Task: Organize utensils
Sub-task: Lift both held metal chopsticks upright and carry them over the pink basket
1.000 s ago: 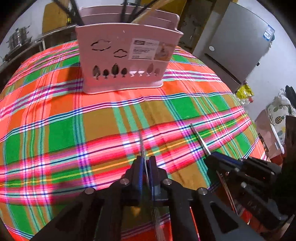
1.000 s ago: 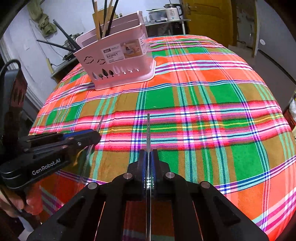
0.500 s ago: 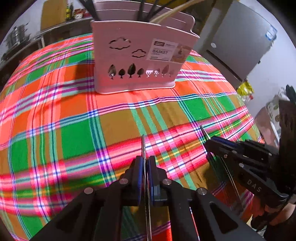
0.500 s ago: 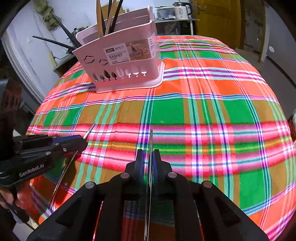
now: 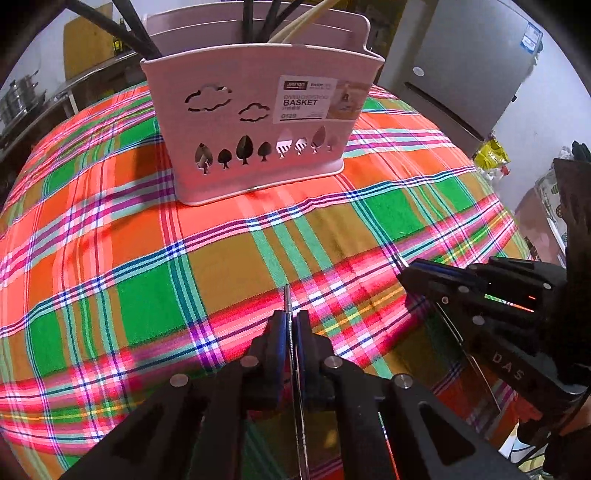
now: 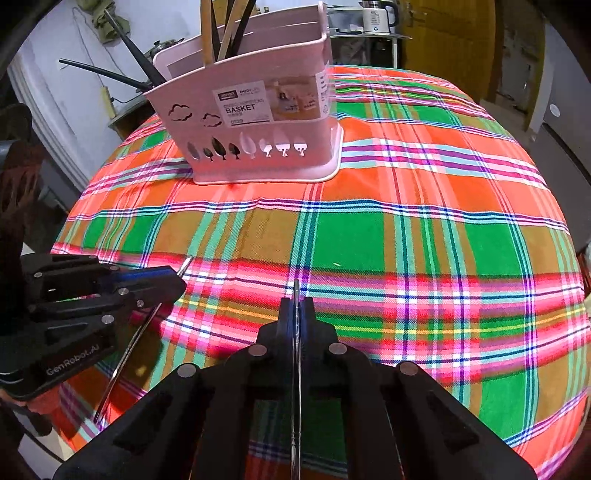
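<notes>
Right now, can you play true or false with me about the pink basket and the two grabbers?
1. The pink basket stands upright on the plaid tablecloth. True.
2. The left gripper has its jaws wide open and empty. False: they are shut on a thin metal utensil.
3. The right gripper grips a metal utensil too. True.
4. The basket is empty. False: dark and wooden utensils stick out of it.

Pink slotted basket (image 5: 258,125) upright on plaid cloth, two thin metal chopsticks (image 5: 289,306) (image 6: 296,295) pinched level
</notes>
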